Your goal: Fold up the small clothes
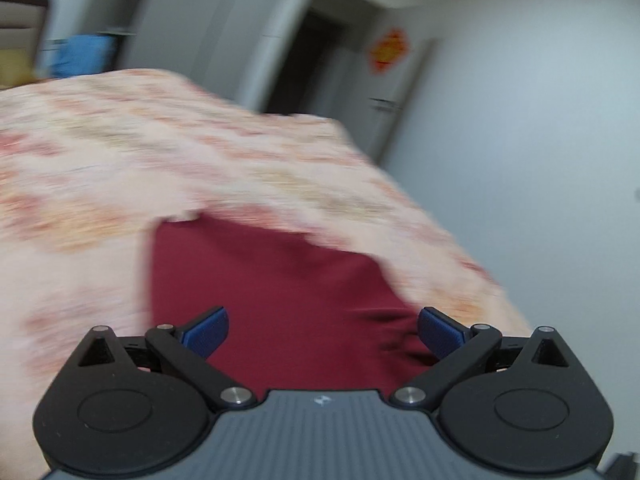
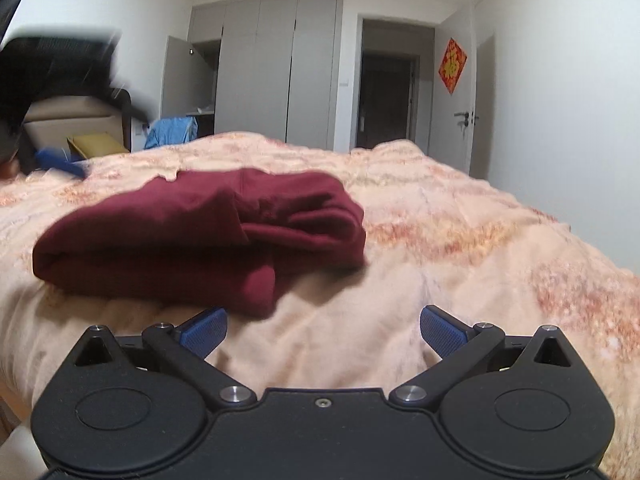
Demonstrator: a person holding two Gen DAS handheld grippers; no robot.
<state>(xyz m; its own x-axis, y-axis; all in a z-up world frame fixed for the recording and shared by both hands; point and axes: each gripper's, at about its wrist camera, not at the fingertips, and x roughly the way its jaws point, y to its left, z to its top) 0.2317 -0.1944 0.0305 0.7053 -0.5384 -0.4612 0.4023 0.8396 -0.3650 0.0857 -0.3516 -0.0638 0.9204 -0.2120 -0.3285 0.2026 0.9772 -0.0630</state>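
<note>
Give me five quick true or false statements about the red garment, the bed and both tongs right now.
1. The red garment lies folded on the bed cover. True.
2. The right tongs are clamped on the garment. False: they are open, and only the bed cover shows between the pads.
3. The left tongs are open. True: nothing is gripped, and the garment lies in front of them.
4. The garment is blue. False: it is dark red.
5. The red ornament hangs on the wardrobe. False: it hangs on the open door at the right, beside the doorway.
</note>
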